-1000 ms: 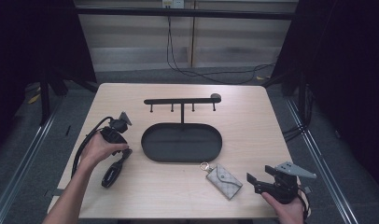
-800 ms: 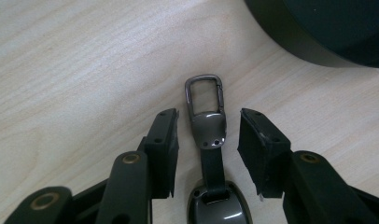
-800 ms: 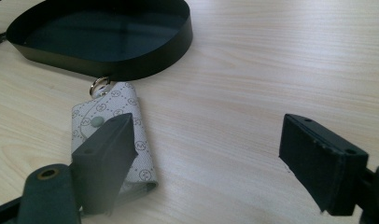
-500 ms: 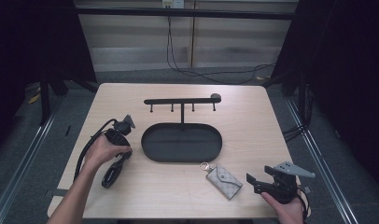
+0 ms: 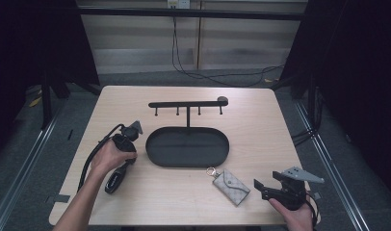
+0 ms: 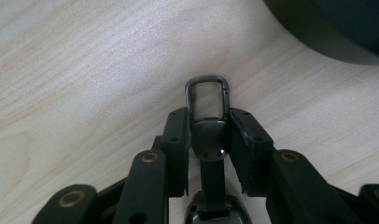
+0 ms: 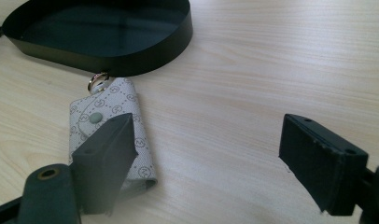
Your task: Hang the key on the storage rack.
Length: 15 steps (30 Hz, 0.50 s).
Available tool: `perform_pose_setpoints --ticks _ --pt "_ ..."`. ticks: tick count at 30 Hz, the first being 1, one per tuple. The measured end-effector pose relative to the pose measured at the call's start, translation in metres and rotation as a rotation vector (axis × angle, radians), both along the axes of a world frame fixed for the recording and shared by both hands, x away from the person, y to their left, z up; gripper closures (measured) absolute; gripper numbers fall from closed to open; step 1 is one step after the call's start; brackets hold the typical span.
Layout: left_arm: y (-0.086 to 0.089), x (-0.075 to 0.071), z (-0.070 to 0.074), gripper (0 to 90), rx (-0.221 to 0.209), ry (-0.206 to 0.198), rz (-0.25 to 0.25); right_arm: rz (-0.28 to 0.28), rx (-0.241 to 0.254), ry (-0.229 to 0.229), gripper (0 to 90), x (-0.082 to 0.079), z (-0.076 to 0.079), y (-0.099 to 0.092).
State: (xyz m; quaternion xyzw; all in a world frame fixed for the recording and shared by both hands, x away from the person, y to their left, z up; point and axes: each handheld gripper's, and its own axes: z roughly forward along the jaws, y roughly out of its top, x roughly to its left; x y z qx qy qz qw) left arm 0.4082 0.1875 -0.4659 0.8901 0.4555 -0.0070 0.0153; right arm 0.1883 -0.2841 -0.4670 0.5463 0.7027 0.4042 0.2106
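On the light wooden surface (image 5: 261, 125) a black oval tray (image 5: 188, 147) sits in the middle, with a black hook rack (image 5: 188, 104) standing just behind it. The left gripper (image 5: 131, 131) lies at the tray's left end under the person's left hand (image 5: 109, 155); in the left gripper view its fingers (image 6: 176, 140) are pinched on a dark metal clip (image 6: 208, 119) — a rectangular loop on a strap — with the loop poking out past the tips. The right gripper (image 5: 262, 185) rests near the surface's front right corner, fingers (image 7: 106, 151) spread wide and holding nothing. A grey patterned key pouch (image 5: 231, 186) with a snap and ring lies flat just in front of the tray — beside the right gripper's left finger, apart from it.
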Motion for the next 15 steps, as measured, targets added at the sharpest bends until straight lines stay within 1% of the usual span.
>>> perform_pose_setpoints --ticks 4,5,7,8,9,10,11,12,14,15 --pt "-0.0011 0.0004 -0.0003 70.3 0.001 0.005 0.009 0.001 -0.002 0.003 18.2 0.0004 -0.0003 0.0003" --pt "-0.0012 0.0008 0.0001 70.4 0.008 0.006 0.006 0.002 -0.002 0.003 18.2 0.0004 -0.0003 0.0003" --pt "-0.0013 0.0016 0.0003 70.5 0.009 0.021 0.002 0.001 -0.003 0.005 18.2 0.0006 -0.0004 0.0003" --pt "-0.0013 0.0021 0.0003 70.6 0.012 0.021 -0.006 0.001 -0.002 0.006 18.2 0.0007 -0.0005 0.0003" --pt "-0.0018 0.0018 -0.0001 70.6 0.009 0.023 0.007 0.001 -0.002 0.006 18.2 0.0007 -0.0005 0.0004" --pt "-0.0013 0.0024 0.0002 70.6 0.009 0.024 -0.002 0.0 -0.004 0.009 18.2 0.0009 -0.0006 0.0004" --pt "0.0004 0.0044 0.0005 70.6 0.008 0.025 -0.03 0.001 -0.004 0.009 18.2 0.001 -0.0007 0.0004" --pt "-0.0001 0.0029 0.0001 70.6 0.0 0.035 0.004 0.001 -0.006 0.009 18.2 0.0011 -0.0008 0.0003" --pt "0.0023 0.0036 0.0005 70.6 -0.006 0.049 0.002 0.0 -0.004 0.01 18.2 0.0012 -0.0008 0.0004" --pt "0.0035 0.0034 0.0005 70.6 -0.014 0.046 -0.001 0.0 -0.005 0.01 18.2 0.0013 -0.0009 0.0003"
